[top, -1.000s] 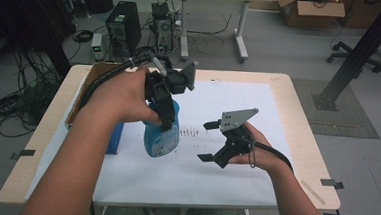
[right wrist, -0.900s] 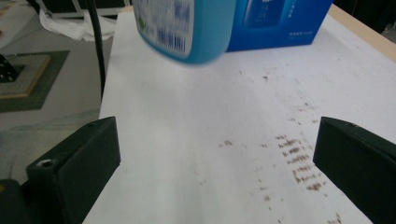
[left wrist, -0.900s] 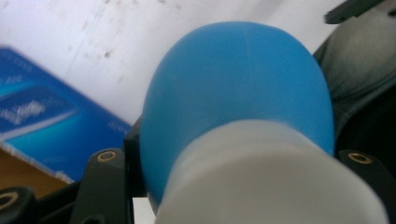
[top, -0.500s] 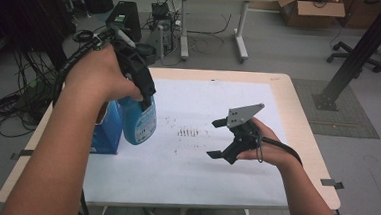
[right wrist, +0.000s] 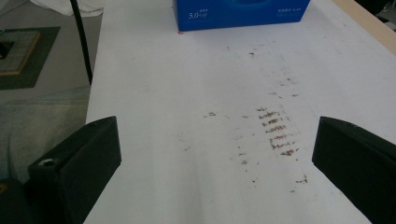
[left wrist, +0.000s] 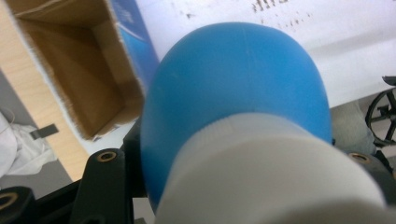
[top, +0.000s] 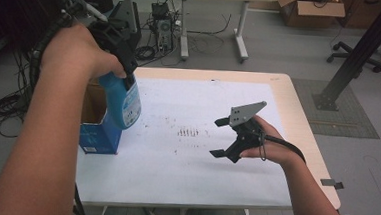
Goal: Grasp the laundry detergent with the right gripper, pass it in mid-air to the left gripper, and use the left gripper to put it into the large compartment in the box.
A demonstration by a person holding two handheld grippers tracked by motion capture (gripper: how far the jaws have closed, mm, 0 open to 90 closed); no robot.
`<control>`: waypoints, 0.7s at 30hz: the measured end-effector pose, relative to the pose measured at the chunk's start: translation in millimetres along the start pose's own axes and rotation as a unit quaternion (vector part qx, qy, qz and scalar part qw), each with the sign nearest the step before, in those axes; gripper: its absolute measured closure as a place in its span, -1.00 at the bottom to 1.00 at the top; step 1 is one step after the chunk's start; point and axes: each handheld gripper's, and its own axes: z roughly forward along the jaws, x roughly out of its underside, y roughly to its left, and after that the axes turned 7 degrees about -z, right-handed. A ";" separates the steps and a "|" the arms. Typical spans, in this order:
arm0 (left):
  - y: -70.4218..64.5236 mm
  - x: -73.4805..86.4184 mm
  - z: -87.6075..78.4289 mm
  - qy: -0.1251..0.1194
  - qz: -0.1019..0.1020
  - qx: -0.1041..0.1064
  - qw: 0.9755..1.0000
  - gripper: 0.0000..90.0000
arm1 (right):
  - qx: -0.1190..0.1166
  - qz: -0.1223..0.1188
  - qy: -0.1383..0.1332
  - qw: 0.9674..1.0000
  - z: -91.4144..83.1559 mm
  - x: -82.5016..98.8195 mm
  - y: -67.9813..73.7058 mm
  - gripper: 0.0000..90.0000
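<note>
The blue bottle (top: 124, 101) hangs in the air directly above the open cardboard box (top: 97, 132), which stands at the left edge of the white sheet (top: 198, 188) covering the table. The left gripper (top: 116, 43) has it clamped by the neck, just under the white cap (left wrist: 275, 177), so the rounded body dangles bottom-first toward the box. In the left gripper view the brown inside of the box (left wrist: 79, 84) lies just up and left of the bottle's shoulder (left wrist: 238, 79), so the bottle looks not quite lined up over the opening. Gripping at the neck keeps the jaws clear of the box walls, which would suit lowering the bottle straight in; the high lift seems meant to get its base over the rim. The right gripper (top: 220, 138) rests low over the sheet well to the right of the box, its jaws spread wide with nothing between them. It sits beyond the patch of dark smudges (top: 188, 133) that marks the sheet, seemingly parked out of the way and free to steady the box if needed. In the right gripper view the box's blue printed side (right wrist: 240, 14) faces it across the smudged sheet (right wrist: 275, 130).
</note>
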 end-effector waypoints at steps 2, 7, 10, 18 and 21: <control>7.6 -0.2 -8.6 -0.006 -0.019 -0.003 1.000 -0.11 | 0.000 0.000 0.003 1.000 -1.3 0.2 -1.0 -0.97; 24.6 0.2 -21.3 -0.009 -0.045 -0.004 0.999 -0.11 | 0.000 -0.001 0.008 1.000 -4.6 -0.5 -2.6 -0.97; 37.7 0.9 -26.3 -0.012 -0.065 -0.002 0.998 -0.11 | 0.001 -0.003 0.012 1.000 -6.7 -0.9 -3.9 -0.97; 69.9 -0.1 -25.2 -0.022 -0.105 -0.003 0.994 -0.11 | 0.002 -0.003 0.018 1.000 -12.3 -1.3 -6.2 -0.96; 78.5 -1.4 -23.4 -0.024 -0.116 -0.004 0.993 -0.11 | 0.001 -0.004 0.024 1.000 -13.9 -1.0 -7.6 -0.96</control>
